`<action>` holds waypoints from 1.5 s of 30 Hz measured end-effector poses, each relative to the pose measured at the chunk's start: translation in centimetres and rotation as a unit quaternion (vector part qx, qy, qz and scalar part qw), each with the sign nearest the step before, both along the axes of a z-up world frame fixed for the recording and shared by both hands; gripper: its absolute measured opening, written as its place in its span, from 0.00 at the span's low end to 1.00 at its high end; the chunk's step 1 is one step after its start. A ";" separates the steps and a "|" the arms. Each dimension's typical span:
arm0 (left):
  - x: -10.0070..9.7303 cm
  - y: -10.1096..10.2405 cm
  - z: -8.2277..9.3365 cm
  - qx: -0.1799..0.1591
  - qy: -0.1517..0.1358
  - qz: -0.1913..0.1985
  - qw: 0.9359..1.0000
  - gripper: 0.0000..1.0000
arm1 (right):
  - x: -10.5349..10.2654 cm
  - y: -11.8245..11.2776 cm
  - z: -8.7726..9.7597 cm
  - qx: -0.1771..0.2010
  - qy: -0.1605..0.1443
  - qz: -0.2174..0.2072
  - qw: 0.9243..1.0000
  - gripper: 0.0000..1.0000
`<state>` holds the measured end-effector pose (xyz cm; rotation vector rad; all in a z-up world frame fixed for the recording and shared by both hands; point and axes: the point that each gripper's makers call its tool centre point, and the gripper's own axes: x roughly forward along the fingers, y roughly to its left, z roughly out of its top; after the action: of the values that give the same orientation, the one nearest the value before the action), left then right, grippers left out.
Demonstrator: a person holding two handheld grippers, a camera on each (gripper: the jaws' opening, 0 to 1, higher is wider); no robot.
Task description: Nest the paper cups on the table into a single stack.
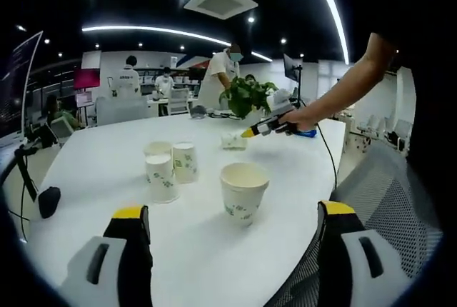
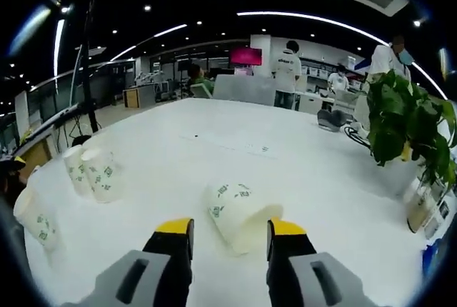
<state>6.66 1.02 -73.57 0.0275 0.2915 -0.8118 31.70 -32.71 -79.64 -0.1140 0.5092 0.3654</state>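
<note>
Right gripper (image 2: pixel 227 232) spread around a white green-printed paper cup lying on its side (image 2: pixel 238 216) on the white round bench (image 2: pixel 214 150), jaws flanking it, not yet pinching. Could crush the thin wall or roll away if closed off-centre. Left gripper (image 1: pixel 232 218) spread, holding nothing, near a large upright cup (image 1: pixel 243 190). Four cups counted: this toppled one, the large one, two smaller upright ones (image 1: pixel 171 170) left of it.

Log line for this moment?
right gripper: open, jaws astride tipped white paper cup | left gripper: open, idle | upright cups: unstacked
</note>
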 end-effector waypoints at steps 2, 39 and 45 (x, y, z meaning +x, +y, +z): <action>0.0 0.0 -0.2 0.002 0.003 -0.002 1.000 0.95 | 0.2 0.1 -0.2 0.007 0.006 -0.009 1.000 0.37; 0.0 0.0 -0.2 0.012 -0.010 -0.006 1.000 0.96 | 0.4 2.3 0.8 0.125 0.019 0.005 0.992 0.00; -0.1 -0.2 -0.2 0.009 -0.005 -0.010 1.000 0.97 | -0.2 2.0 1.7 0.134 0.010 0.003 0.991 0.00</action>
<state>6.52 0.85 -73.82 0.0501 0.2899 -0.8290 31.54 -30.67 -77.99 0.1479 0.4755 0.4386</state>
